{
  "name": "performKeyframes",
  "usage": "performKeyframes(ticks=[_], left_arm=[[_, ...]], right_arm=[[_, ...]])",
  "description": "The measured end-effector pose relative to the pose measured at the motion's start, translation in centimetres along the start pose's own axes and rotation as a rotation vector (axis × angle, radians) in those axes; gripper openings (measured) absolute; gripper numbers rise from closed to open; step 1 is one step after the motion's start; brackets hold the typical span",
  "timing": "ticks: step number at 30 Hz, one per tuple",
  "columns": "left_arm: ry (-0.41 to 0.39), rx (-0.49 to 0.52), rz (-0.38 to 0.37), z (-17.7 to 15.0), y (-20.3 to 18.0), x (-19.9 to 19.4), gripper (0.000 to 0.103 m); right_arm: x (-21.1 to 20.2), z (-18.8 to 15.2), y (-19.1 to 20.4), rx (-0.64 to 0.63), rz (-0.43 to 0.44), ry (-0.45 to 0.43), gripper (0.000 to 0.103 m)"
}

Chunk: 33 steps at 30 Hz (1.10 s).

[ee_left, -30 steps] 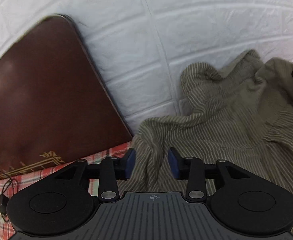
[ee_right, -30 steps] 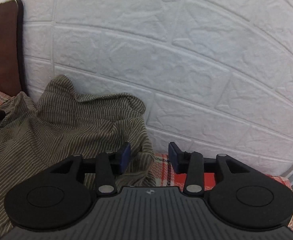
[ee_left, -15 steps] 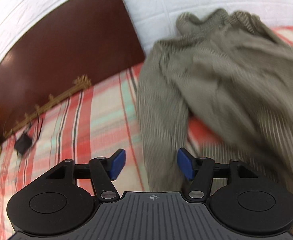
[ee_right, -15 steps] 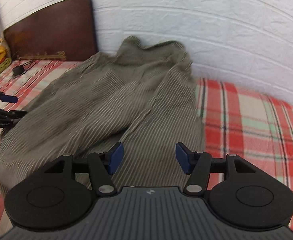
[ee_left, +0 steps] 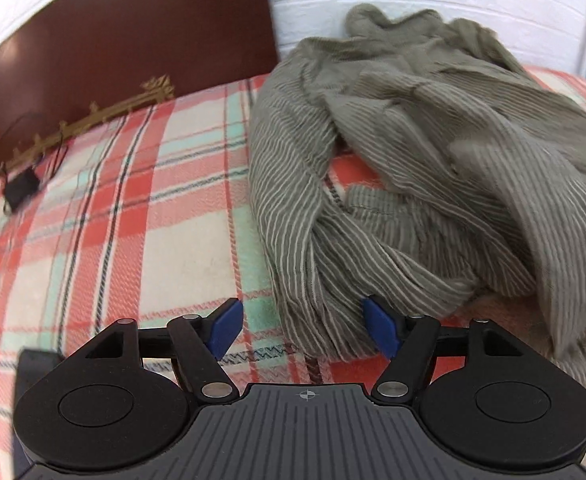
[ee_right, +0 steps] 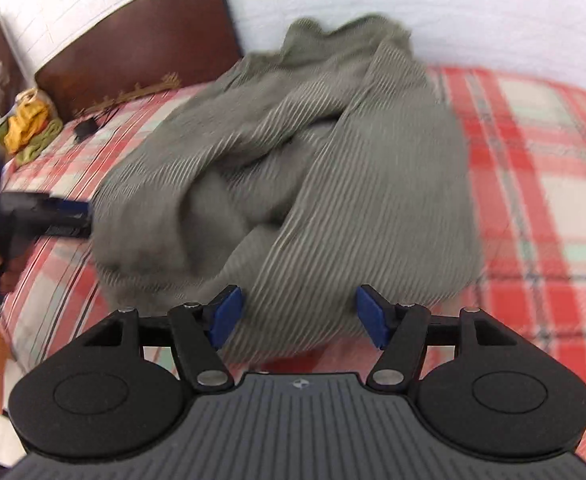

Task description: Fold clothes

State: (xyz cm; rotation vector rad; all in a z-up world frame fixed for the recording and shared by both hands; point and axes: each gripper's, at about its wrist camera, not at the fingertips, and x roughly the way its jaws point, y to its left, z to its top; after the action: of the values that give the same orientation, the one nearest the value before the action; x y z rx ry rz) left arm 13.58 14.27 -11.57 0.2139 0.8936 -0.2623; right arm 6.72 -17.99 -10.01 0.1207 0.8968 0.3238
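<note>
An olive striped garment (ee_left: 393,148) lies bunched in loose folds on the red plaid bed cover (ee_left: 133,208), its far end against the white wall. My left gripper (ee_left: 303,326) hovers at its near left edge, jaws opening, with a fold of cloth lying between the blue pads but not pressed. In the right wrist view the same garment (ee_right: 293,160) is blurred. My right gripper (ee_right: 299,318) is at its near edge, jaws opening, cloth between the pads and loose. The left gripper (ee_right: 73,216) shows at the left there, beside the garment.
A dark brown headboard (ee_left: 113,40) stands at the back left, a white brick wall (ee_right: 413,4) behind the bed. A small black charger with its cable (ee_left: 21,188) lies near the headboard. A yellow and green cloth pile (ee_right: 29,124) sits at the far left.
Both grippers pulled back from the wall and tilted down over the bed, and both jaws widened. The garment dropped from against the wall into a heap on the plaid cover.
</note>
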Motion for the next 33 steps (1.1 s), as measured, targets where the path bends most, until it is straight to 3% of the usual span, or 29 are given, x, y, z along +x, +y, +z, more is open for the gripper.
performKeyframes(ticks=[3, 4, 5, 6, 7, 10, 14, 19, 23, 24, 27, 30, 32, 33], left_arm=[[-0.006, -0.049, -0.008, -0.2, 0.4, 0.5, 0.078], [-0.010, -0.061, -0.017, -0.2, 0.5, 0.6, 0.065], [-0.013, -0.073, -0.038, -0.3, 0.6, 0.6, 0.047], [-0.017, -0.084, -0.056, -0.4, 0.6, 0.4, 0.021], [-0.020, -0.091, -0.069, -0.3, 0.6, 0.2, 0.012], [-0.038, -0.069, -0.069, 0.2, 0.7, -1.0, 0.007], [-0.112, -0.087, -0.010, 1.6, 2.6, -3.8, 0.006], [-0.188, -0.100, 0.197, 4.0, 6.4, -6.3, 0.007], [-0.222, -0.176, 0.322, 5.5, 9.5, -6.0, 0.008], [-0.219, -0.182, 0.357, 5.7, 10.0, -5.3, 0.011], [-0.112, -0.158, 0.400, 5.5, 10.4, -1.7, 0.059], [0.009, -0.095, 0.399, 3.7, 9.7, 1.1, 0.061], [0.020, -0.050, 0.386, 2.4, 9.0, 1.1, 0.062], [0.016, -0.034, 0.384, 2.0, 8.8, 0.6, 0.064]], right_arm=[[0.8, -0.9, 0.2, 0.011, -0.027, 0.004, 0.065], [1.0, -0.9, 0.3, 0.002, -0.034, 0.011, 0.044], [1.1, -0.9, 0.3, -0.008, -0.042, 0.018, 0.030], [1.3, -1.0, 0.3, -0.018, -0.049, 0.026, 0.011], [1.1, -0.9, 0.1, -0.007, -0.039, 0.029, 0.007], [-0.3, -0.5, -0.7, 0.016, -0.026, 0.013, 0.003], [-3.5, 0.6, -3.0, 0.066, -0.067, -0.053, 0.003], [-7.8, 2.5, -5.9, 0.016, -0.321, -0.213, 0.003], [-9.4, 4.2, -9.0, -0.026, -0.549, -0.311, 0.003], [-9.2, 4.4, -10.0, -0.040, -0.601, -0.305, 0.003], [-6.8, 4.5, -13.0, -0.008, -0.648, -0.239, 0.003], [-3.8, 3.4, -15.6, 0.087, -0.588, -0.116, 0.004], [-3.1, 1.9, -16.0, 0.149, -0.553, -0.068, 0.008], [-3.5, 1.5, -15.9, 0.163, -0.552, -0.077, 0.017]])
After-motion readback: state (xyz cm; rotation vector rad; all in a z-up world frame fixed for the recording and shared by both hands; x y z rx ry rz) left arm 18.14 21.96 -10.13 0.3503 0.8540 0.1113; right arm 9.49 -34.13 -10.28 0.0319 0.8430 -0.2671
